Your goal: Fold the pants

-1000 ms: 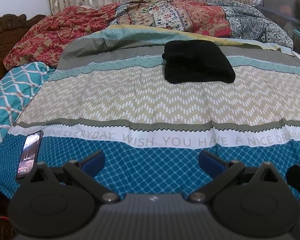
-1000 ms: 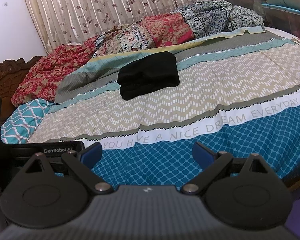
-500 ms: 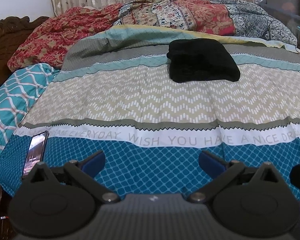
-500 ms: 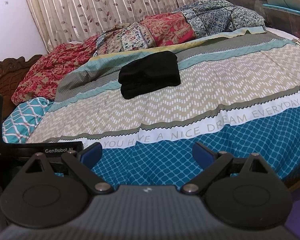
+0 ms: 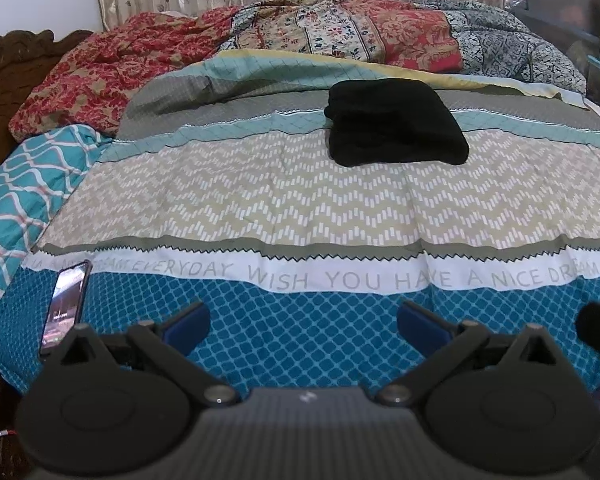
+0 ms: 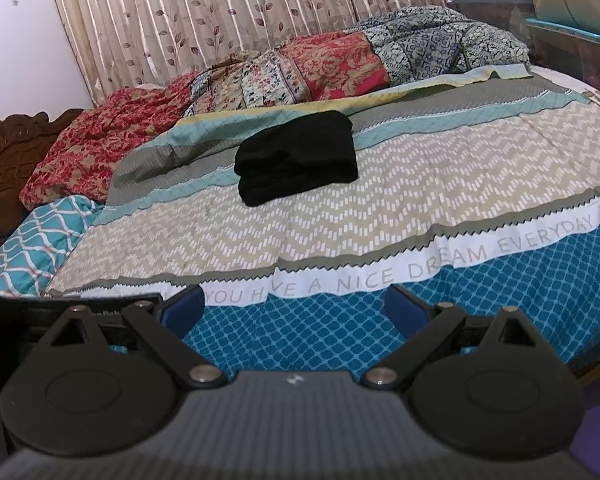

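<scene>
1. The black pants [image 5: 394,126] lie folded in a compact bundle toward the far edge of the bed [image 5: 300,200]; long axis roughly across it.
2. Left gripper [image 5: 303,322] and right gripper [image 6: 294,306] hover over the near edge — fingers spread wide, holding nothing.
3. A phone [image 5: 66,304] lies at the near-left corner.

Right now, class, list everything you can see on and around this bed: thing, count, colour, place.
Pants: one, black, folded, far half of bedspread.
Bedspread: one, teal, beige, grey bands with lettering, covering bed.
Quilt: one, red and patterned, bunched at far edge.
Teal sheet: one, teal-white, left of the bedspread.
Phone: one, dark, near left corner.
Curtain: one, beige leaf print, behind bed.
Left gripper: fingers blue, open, empty.
Right gripper: fingers blue, open, empty.
</scene>
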`<state>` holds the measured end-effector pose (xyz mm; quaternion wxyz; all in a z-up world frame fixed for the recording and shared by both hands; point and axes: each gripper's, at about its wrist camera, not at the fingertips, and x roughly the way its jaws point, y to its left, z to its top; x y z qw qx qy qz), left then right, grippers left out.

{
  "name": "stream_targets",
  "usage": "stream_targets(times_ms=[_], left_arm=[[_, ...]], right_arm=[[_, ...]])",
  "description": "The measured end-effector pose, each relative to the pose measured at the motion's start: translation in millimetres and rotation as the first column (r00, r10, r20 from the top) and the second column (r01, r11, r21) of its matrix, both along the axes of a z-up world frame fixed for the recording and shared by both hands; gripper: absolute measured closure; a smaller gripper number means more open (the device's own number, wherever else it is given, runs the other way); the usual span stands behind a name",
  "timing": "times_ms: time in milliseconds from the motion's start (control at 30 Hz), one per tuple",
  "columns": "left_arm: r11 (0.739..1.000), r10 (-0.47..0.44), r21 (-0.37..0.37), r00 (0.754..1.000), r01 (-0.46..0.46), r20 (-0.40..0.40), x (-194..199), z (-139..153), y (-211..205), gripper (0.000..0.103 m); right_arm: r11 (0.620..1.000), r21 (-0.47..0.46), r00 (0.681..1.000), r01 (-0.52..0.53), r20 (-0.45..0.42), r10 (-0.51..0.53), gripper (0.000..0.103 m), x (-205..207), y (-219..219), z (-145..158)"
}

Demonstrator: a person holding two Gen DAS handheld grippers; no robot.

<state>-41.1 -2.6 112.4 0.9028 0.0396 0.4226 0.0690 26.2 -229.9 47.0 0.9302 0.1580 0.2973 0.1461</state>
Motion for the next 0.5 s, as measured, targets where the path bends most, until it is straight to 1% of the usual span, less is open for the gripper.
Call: stream_targets(times_ms=[200, 400, 500], left_arm=[[1.0, -0.001, -0.012, 1.0, 0.001, -0.022, -2, -2, -3, 0.0], [1.0, -0.002, -0.016, 0.999, 0.001, -0.051, -2, -9, -4, 0.0], [0.999, 0.005, -0.032, 0.997, -0.007, -0.075, -1, -13, -2, 0.0]], right_arm=[[1.0, -0.002, 1.0, 0.018, 0.016, -0.018, 0.005, 0, -5, 2], [1.0, 0.003, 1.0, 0.018, 0.002, -0.018, 0.005, 1, -5, -1], [1.0, -0.001, 1.0, 0.01, -0.007, -0.01, 0.005, 0, -2, -3]])
